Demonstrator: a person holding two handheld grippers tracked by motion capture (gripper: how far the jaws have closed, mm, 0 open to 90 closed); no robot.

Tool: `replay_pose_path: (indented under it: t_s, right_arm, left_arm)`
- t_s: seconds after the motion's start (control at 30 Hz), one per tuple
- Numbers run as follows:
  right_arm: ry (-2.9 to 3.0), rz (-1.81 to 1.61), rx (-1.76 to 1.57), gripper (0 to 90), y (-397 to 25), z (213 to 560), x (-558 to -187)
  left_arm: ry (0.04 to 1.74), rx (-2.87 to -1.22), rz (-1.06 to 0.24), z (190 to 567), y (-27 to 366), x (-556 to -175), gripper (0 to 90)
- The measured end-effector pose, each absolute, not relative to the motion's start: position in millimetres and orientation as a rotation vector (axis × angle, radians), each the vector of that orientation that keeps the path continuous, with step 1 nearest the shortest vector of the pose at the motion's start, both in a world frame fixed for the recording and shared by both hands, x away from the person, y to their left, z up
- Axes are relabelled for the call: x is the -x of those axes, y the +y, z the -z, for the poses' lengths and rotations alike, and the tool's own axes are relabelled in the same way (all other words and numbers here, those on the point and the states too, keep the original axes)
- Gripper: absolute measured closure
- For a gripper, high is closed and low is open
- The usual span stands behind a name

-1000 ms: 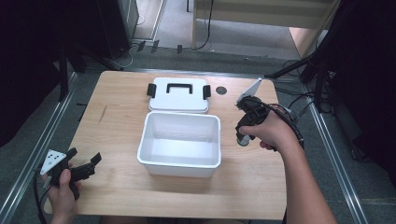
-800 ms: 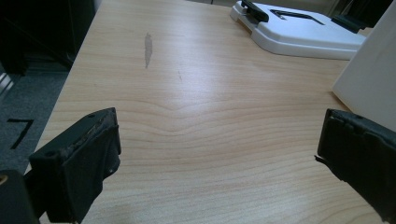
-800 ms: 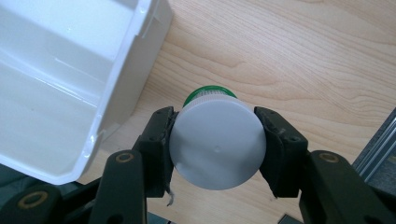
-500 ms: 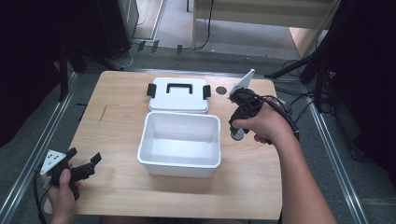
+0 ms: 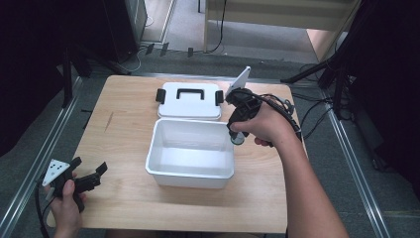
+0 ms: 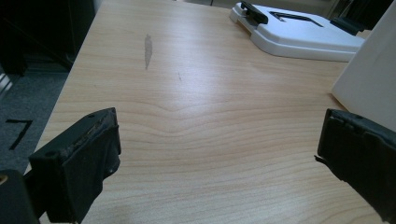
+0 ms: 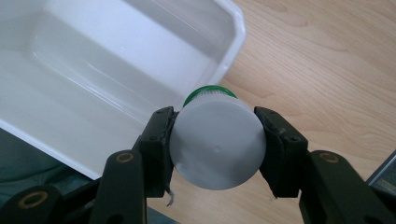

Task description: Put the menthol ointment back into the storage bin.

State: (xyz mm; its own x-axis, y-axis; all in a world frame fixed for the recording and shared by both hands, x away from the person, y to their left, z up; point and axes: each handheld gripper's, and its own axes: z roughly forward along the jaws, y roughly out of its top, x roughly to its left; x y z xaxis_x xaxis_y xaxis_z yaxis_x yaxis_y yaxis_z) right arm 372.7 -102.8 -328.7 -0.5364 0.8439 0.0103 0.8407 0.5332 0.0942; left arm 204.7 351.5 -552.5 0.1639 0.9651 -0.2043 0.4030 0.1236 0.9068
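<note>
1. A white jar with a green cap (image 7: 215,138) is clamped between the jaws of the right gripper (image 7: 215,144), cap end pointing down
2. The jar (image 5: 238,137) is held above the table (image 5: 124,104), just beside the right rim of the empty white tub (image 5: 190,152)
3. The tub's lid (image 5: 189,101), with its black handle and clips, is laid flat behind the tub
4. The left gripper (image 5: 91,177) is held at the table's near left corner, jaws spread wide apart with nothing between them
</note>
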Motion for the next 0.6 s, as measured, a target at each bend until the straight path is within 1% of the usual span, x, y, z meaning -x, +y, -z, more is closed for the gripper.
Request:
replay_pose_path:
  t_s: [0.2,0.33,0.6]
  right_arm:
    - [2.745,-0.156,-1.448,51.8,-82.4,325.7,-369.7]
    - [2.780,-0.145,-1.393,51.8,-66.6,330.0,-365.4]
    - [2.814,-0.156,-1.361,51.8,-51.5,343.1,-364.4]
  left_arm:
    - [1.402,-1.448,-0.713,552.6,351.4,-204.4,0.2]
    - [1.402,-1.451,-0.712,552.6,351.5,-204.7,0.2]
    - [1.402,-1.447,-0.705,552.6,351.9,-204.6,0.2]
